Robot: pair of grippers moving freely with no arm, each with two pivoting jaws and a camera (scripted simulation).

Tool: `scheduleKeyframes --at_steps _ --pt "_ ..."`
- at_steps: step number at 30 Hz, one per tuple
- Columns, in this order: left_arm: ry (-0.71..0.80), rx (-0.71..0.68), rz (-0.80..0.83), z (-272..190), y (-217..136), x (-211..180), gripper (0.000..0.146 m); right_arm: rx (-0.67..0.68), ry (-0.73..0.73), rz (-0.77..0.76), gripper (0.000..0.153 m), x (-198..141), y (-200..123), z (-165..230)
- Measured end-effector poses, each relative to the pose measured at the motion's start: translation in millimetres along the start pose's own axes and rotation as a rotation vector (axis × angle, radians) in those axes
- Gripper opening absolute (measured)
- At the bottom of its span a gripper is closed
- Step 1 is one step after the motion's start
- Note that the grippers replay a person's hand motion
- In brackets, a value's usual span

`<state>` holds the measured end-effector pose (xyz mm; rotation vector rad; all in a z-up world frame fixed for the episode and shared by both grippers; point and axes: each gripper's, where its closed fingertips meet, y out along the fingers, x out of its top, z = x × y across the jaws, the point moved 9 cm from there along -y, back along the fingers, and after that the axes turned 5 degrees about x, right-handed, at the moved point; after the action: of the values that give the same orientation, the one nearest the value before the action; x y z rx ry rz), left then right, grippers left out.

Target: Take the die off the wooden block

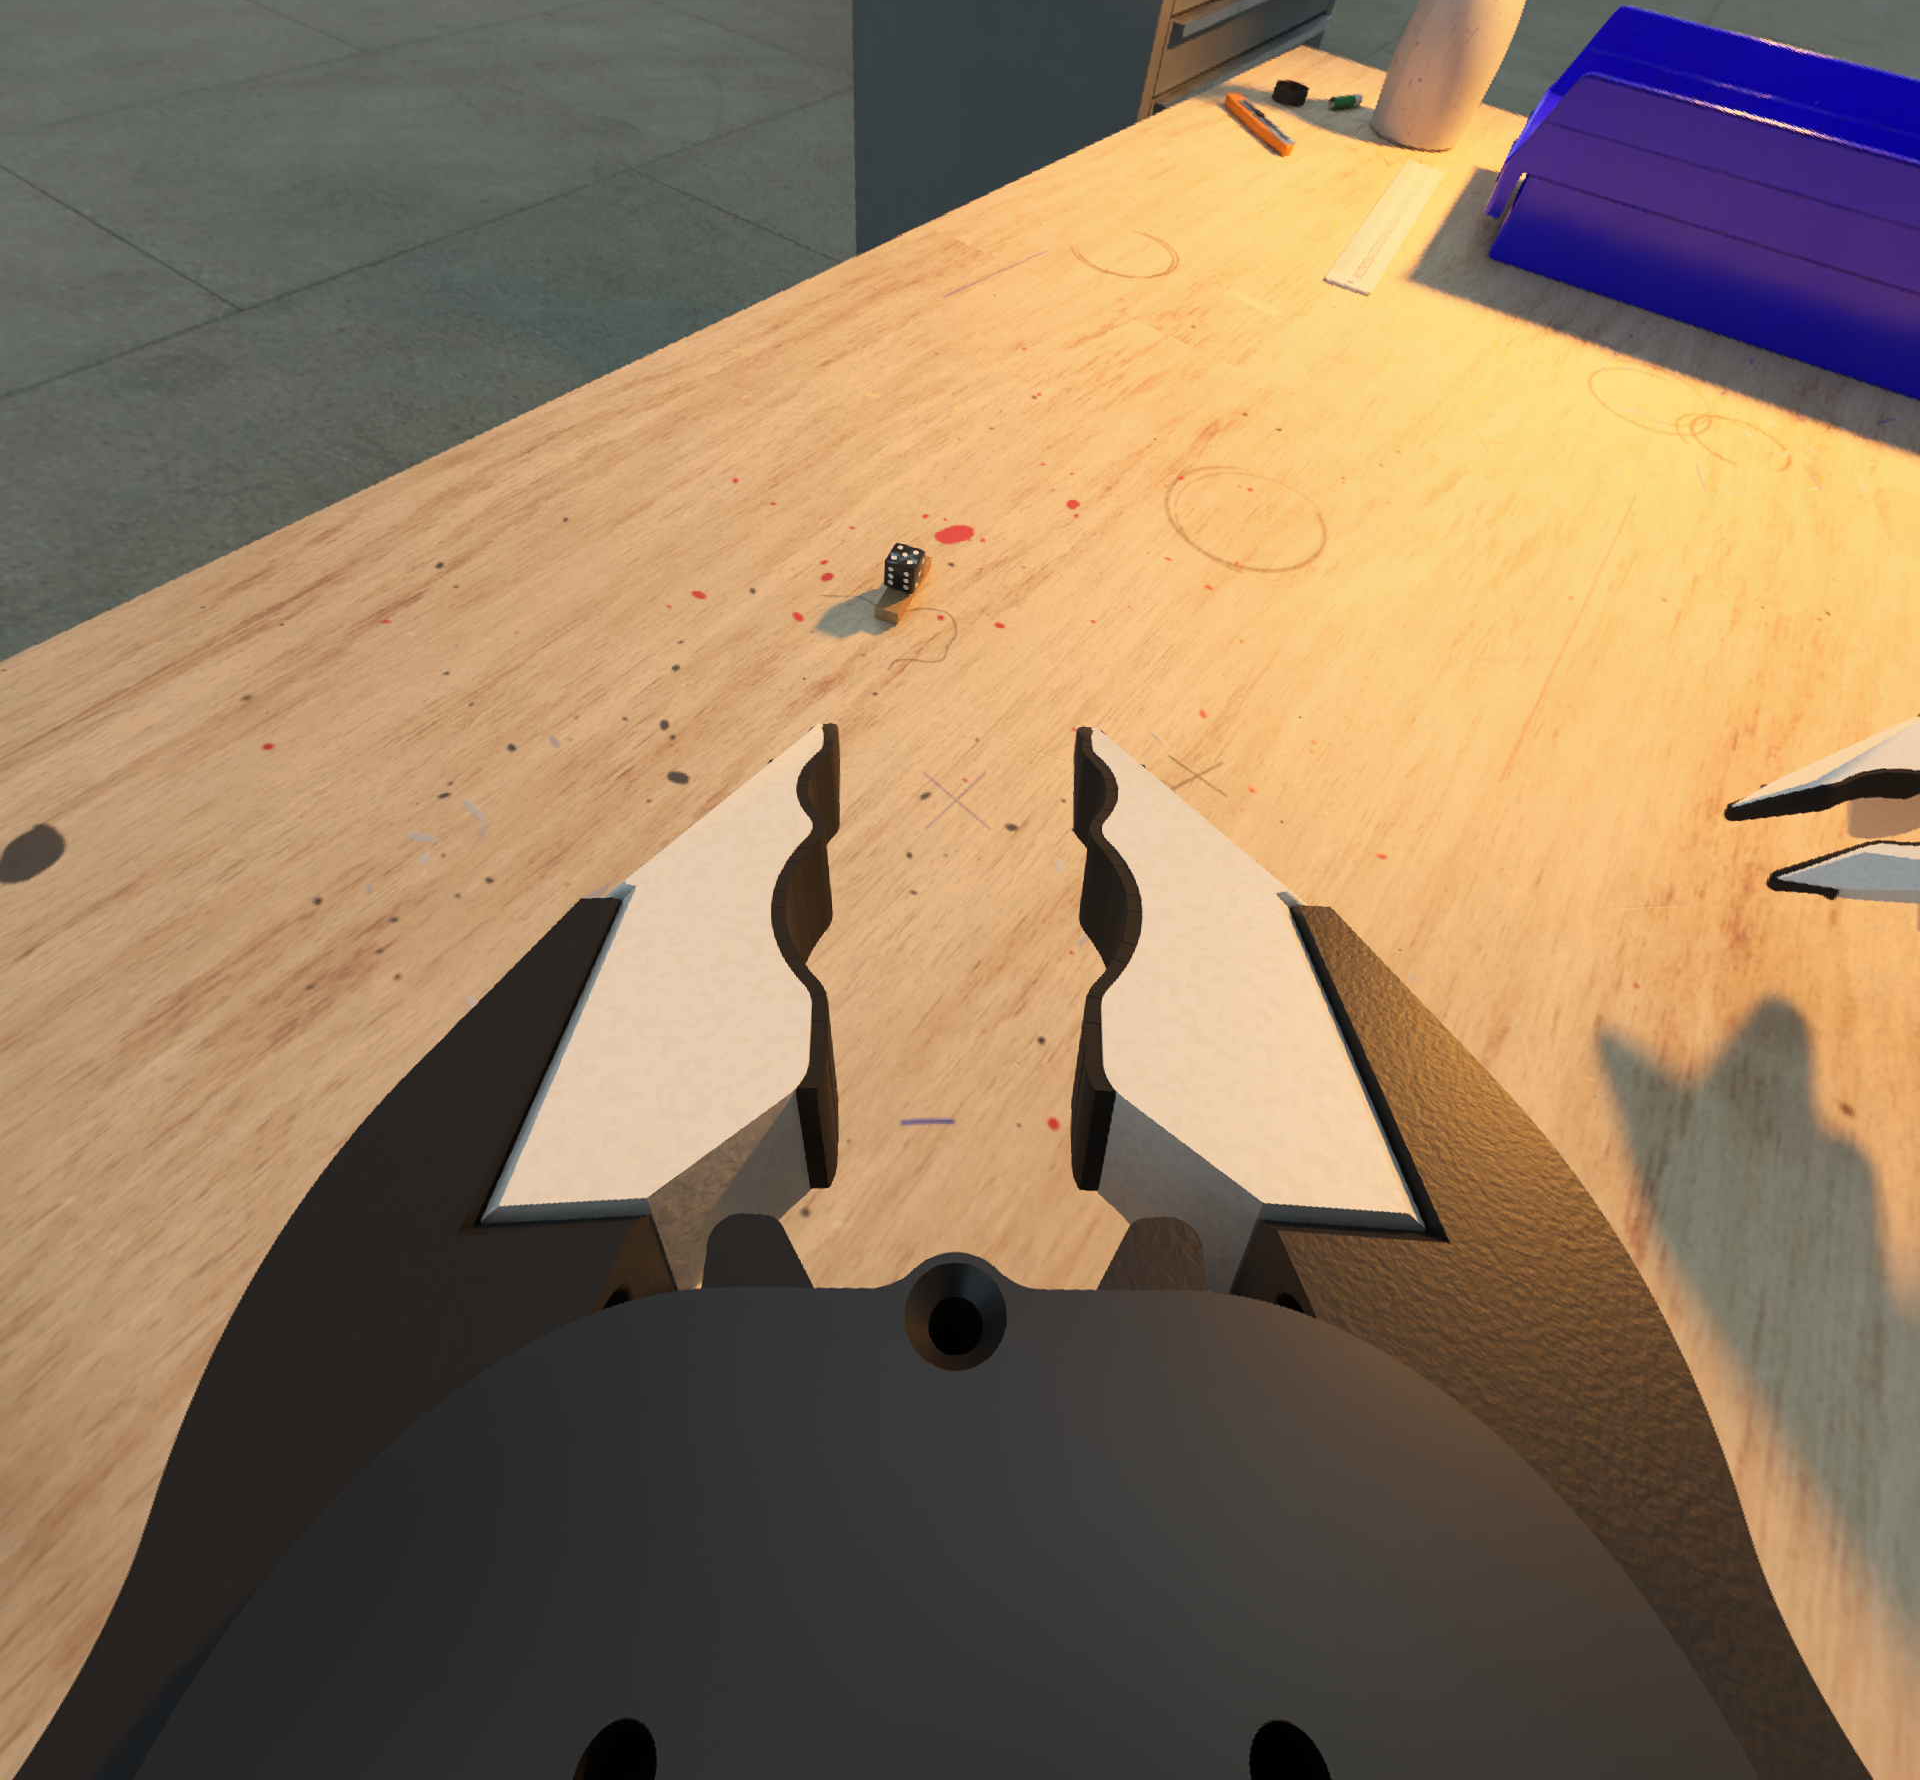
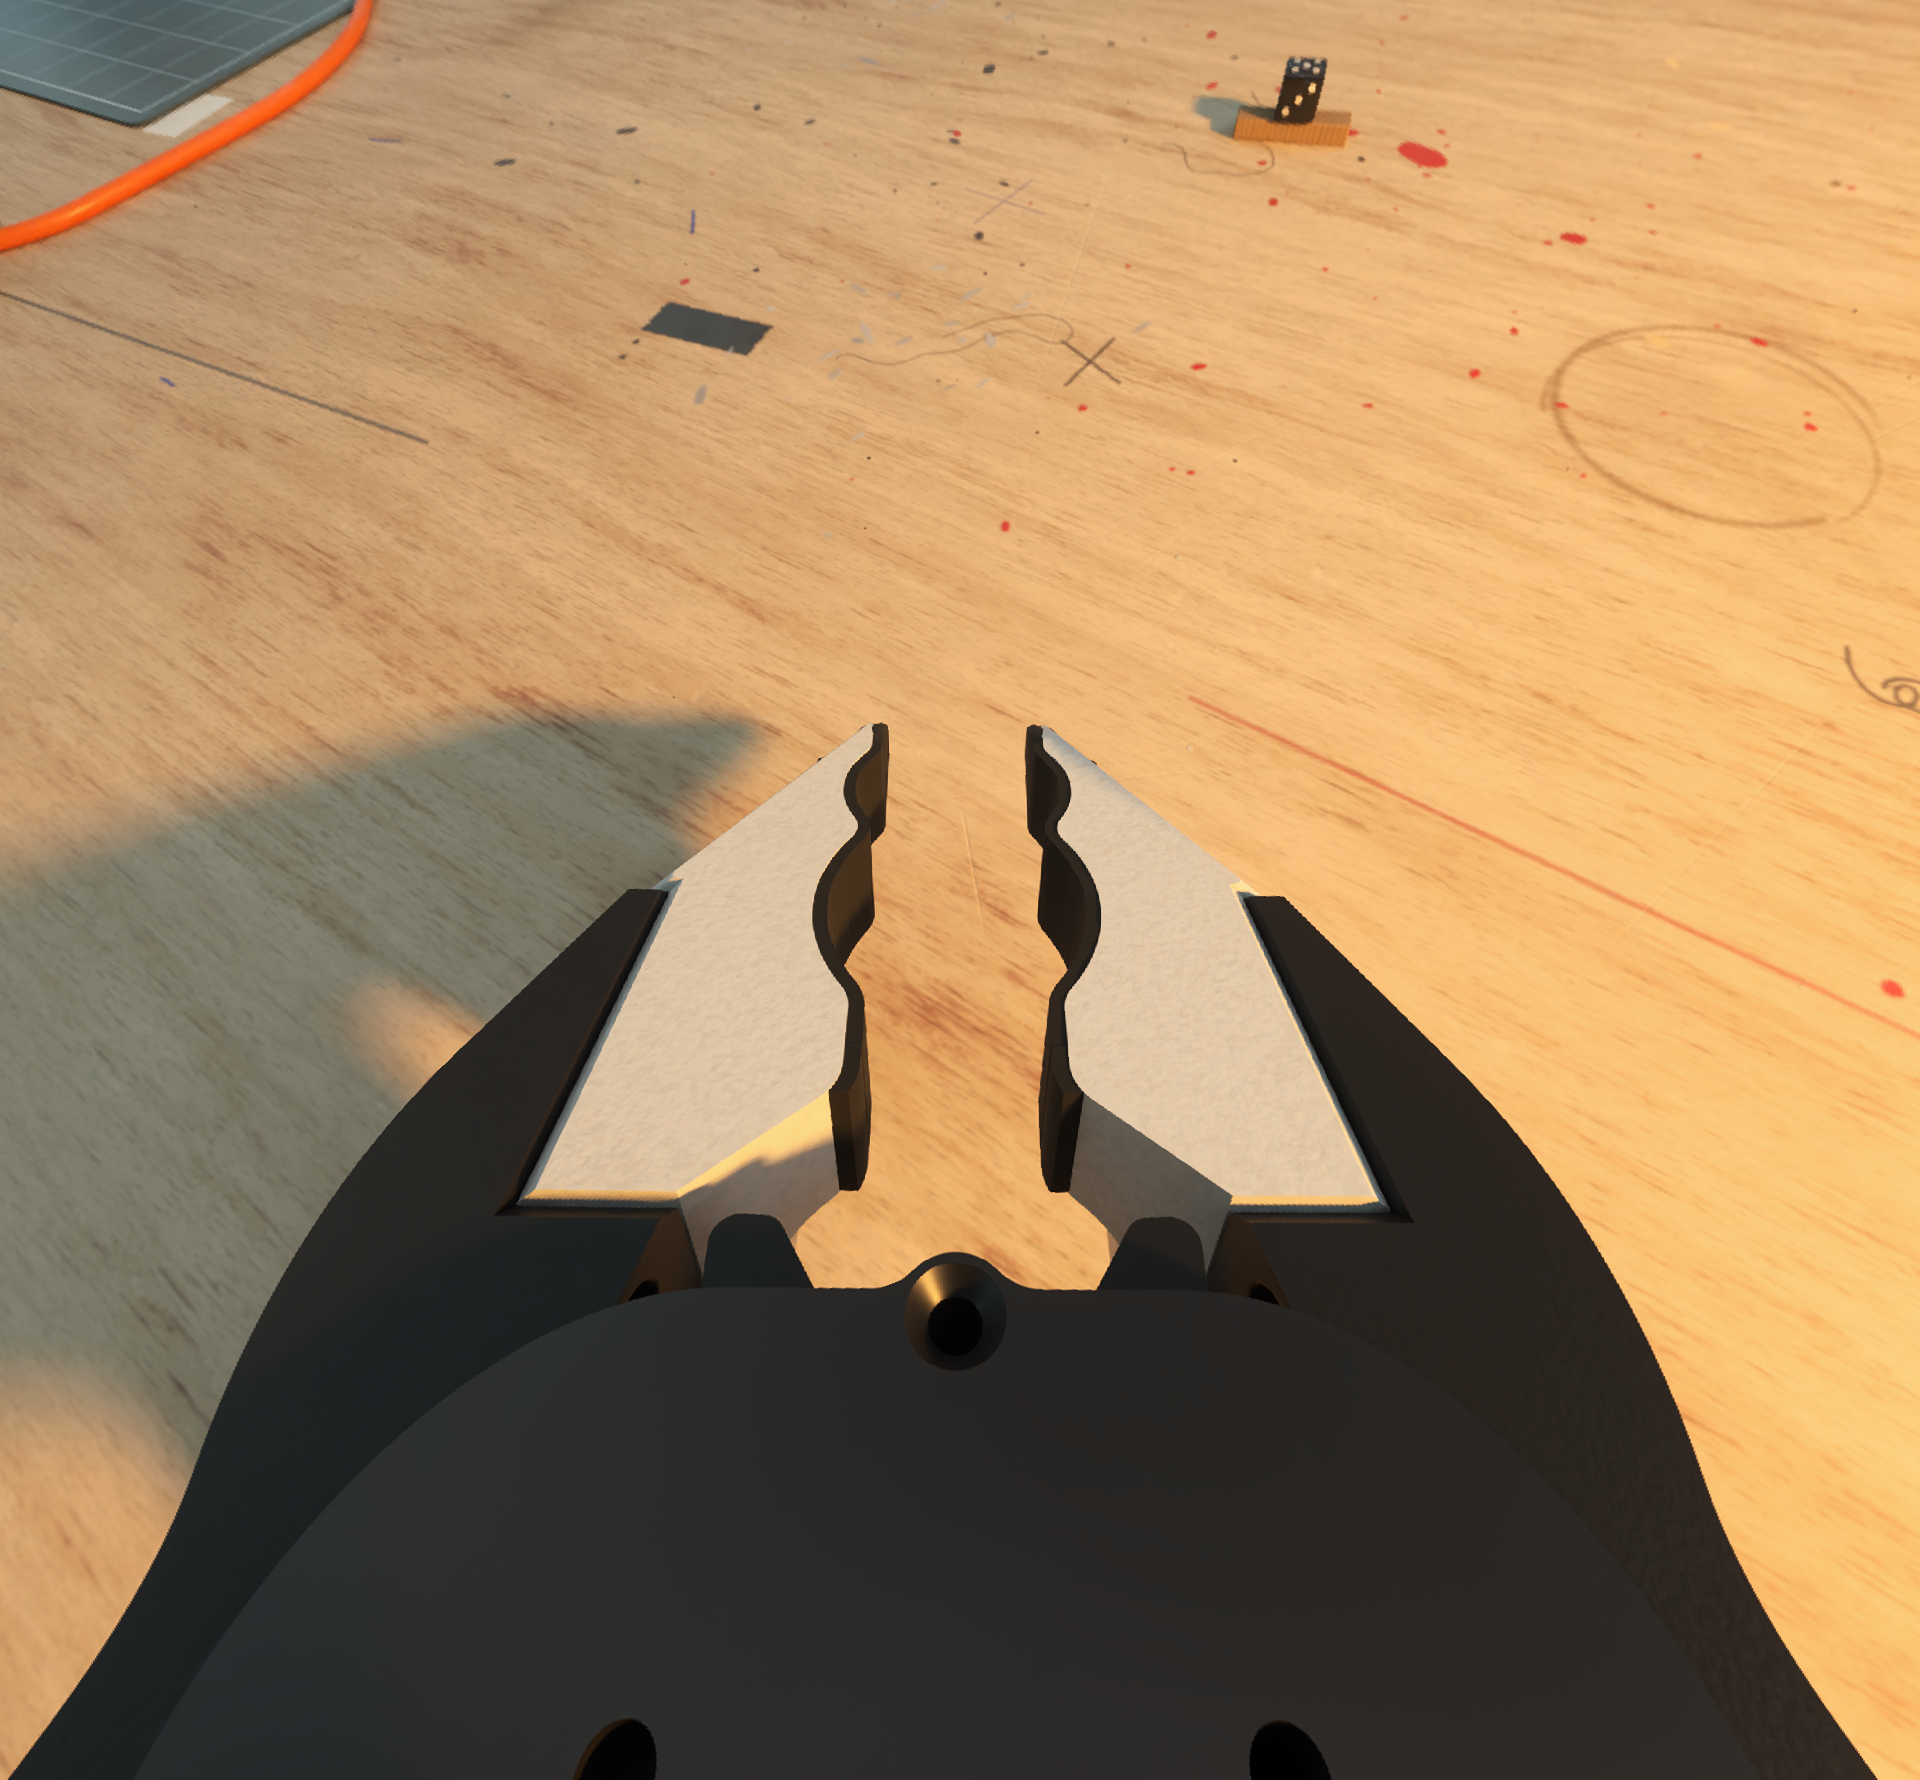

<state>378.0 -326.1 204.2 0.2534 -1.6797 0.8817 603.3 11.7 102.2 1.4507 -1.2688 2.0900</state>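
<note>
The die [image 2: 1301,89] is black with white pips, and the wooden block [image 2: 1291,127] under it is tan. The tabletop [image 1: 1299,691] is pale wood grain, speckled red and dark grey. A bin [image 1: 1714,203] is deep blue, a cable [image 2: 260,99] bright orange, a cutting mat [image 2: 156,5] grey-green with a pale grid. Both grippers have off-white fingers with black pads.

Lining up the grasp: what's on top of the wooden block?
A black die with white pips sits alone on the wooden block. The block face beneath the die is covered, so it cannot be checked.
</note>
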Motion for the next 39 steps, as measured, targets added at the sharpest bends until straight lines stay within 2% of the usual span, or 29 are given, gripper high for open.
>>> scheduleKeyframes --at_steps 3,5,7,12,14,17,21,24,30,32,36,39 --pt "0.014 -0.05 0.034 5.4 19.1 2.0 0.048 -0.013 0.012 0.027 0.026 0.1 1.5 -2.6" --pt "0.07 -0.132 0.045 7.1 44.6 12.2 0.048 -0.021 0.019 0.032 0.026 1.5 1.6 -4.5" --pt "0.147 -0.219 0.119 10.7 86.2 24.3 0.048 -0.028 0.023 0.022 0.026 4.2 2.1 -5.9" --pt "0.231 -0.216 0.413 17.2 209.1 31.9 0.046 -0.05 0.022 0.005 0.026 11.2 6.2 -4.6" --pt "0.303 -0.201 0.499 16.3 241.8 22.6 0.044 -0.058 0.021 0.0 0.026 12.8 7.2 -2.3" --pt "0.359 -0.206 0.557 14.7 268.6 13.9 0.044 -0.068 0.022 0.007 0.026 10.9 6.7 -0.3" --pt "0.351 -0.196 0.586 17.6 284.6 11.5 0.043 -0.07 0.041 0.02 0.026 4.7 2.8 -2.4" --pt "0.362 -0.177 0.584 18.9 283.8 8.0 0.043 -0.07 0.045 0.03 0.026 2.3 -1.6 -5.1" --pt "0.342 -0.199 0.557 10.6 280.8 2.8 0.018 -0.07 0.044 0.035 0.026 2.3 -5.9 -10.1" --pt "0.343 -0.19 0.56 7.8 278.9 2.2 0.016 -0.075 0.033 0.034 0.026 4.2 -6.7 -9.6" --pt "0.307 -0.133 0.537 12.1 261.8 5.9 0.016 -0.079 0.027 0.02 0.026 8.4 -9.0 -5.7" --pt "0.251 -0.088 0.483 19.8 228.8 16.3 0.016 -0.089 0.009 0.009 0.026 8.9 -12.8 -0.9"
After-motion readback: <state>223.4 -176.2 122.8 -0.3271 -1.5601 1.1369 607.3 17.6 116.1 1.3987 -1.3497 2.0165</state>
